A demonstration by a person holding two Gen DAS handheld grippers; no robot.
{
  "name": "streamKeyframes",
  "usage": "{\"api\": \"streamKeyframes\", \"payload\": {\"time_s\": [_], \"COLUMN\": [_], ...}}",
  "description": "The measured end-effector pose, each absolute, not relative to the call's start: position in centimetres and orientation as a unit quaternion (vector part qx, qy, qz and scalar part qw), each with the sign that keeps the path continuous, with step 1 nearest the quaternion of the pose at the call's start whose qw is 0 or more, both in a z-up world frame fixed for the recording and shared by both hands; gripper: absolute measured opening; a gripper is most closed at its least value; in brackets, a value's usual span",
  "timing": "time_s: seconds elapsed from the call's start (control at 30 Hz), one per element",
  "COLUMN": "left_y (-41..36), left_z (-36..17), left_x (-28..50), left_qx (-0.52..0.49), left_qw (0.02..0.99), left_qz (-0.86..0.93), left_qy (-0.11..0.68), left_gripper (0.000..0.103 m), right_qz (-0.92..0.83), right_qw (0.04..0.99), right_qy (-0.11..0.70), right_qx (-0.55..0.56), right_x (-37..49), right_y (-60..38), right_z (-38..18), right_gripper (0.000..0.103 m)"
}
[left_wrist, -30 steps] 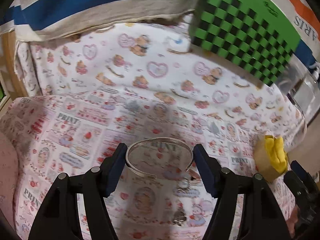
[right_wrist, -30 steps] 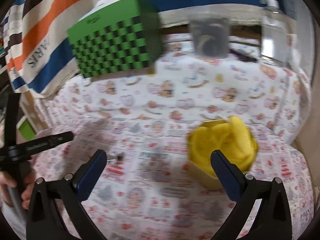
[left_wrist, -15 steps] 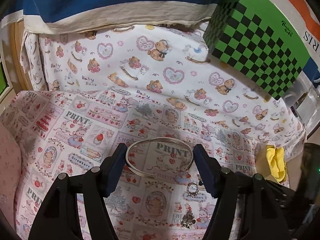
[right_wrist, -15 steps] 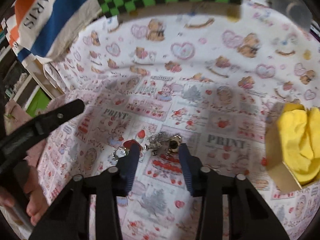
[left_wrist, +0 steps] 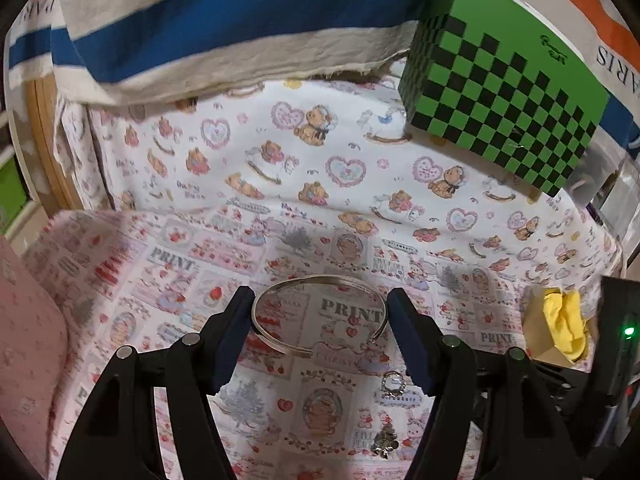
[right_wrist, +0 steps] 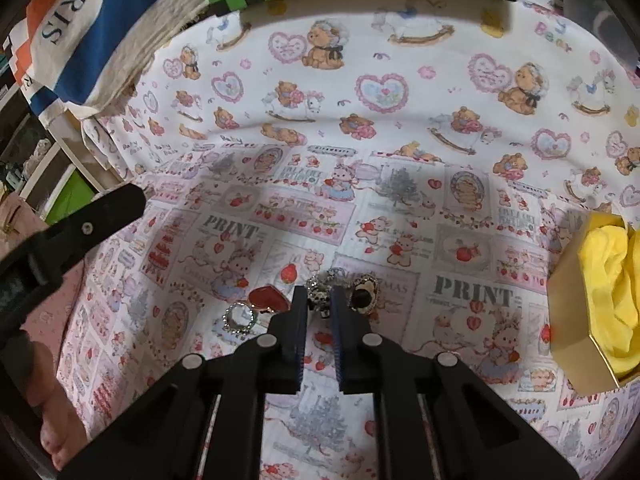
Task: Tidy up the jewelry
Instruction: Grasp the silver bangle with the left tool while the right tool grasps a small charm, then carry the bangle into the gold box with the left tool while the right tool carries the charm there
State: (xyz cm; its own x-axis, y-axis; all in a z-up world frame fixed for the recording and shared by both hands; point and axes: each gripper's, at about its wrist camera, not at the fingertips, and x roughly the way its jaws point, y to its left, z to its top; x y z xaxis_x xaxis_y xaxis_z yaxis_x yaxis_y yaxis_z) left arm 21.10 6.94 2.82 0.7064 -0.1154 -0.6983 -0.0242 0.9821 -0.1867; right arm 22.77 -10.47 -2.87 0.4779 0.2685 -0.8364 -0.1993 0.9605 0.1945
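Observation:
My left gripper (left_wrist: pixel 320 312) is shut on a silver cuff bangle (left_wrist: pixel 320 312) and holds it above the printed cloth. My right gripper (right_wrist: pixel 320 300) has closed down on a sparkly silver brooch (right_wrist: pixel 319 290) lying on the cloth. Beside it lie a red heart piece (right_wrist: pixel 269 298), a rhinestone ring (right_wrist: pixel 239 317) and a gold-framed black brooch (right_wrist: pixel 363 293). In the left wrist view a ring (left_wrist: pixel 393 381) and a small charm (left_wrist: pixel 385 445) lie below the bangle. A gold box with yellow lining (right_wrist: pixel 596 300) stands at the right; it also shows in the left wrist view (left_wrist: pixel 556 328).
A green and black checkered box (left_wrist: pixel 504 80) stands at the back on the bear-print cloth. A striped tote bag (left_wrist: pixel 224 28) hangs behind. A clear container (right_wrist: pixel 596 4) is at the back right. The left gripper's body (right_wrist: pixel 60 236) shows at the left.
My right gripper swung down from the gold box to the jewelry cluster and closed its jaws around the sparkly brooch. My left gripper kept holding the bangle and shifted slightly.

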Motion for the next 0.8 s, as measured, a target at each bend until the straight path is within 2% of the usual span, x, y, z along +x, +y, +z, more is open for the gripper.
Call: {"api": "streamKeyframes", "payload": {"time_s": [0.33,0.57,0.8], "left_y": [6.3,4.8,2.1], "left_z": [3.8,5.9,6.9], "left_x": [20.2,17.9,15.9], "left_qx": [-0.074,-0.058,-0.029], "left_qw": [0.929,0.947,0.96], "left_qz": [-0.03,-0.056,-0.072], "left_qy": [0.362,0.312,0.268], "left_gripper": [0.067,0.067,0.067], "right_qz": [0.145,0.132,0.082], "right_qw": [0.883,0.914,0.931], "right_qy": [0.443,0.374,0.327], "right_qx": [0.058,0.082,0.141], "right_x": [19.4,17.4,16.2], "right_y": [-14.9,-19.8,-26.5], "right_z": [1.5,5.8,7.1], "right_gripper": [0.01,0.01,0.01]}}
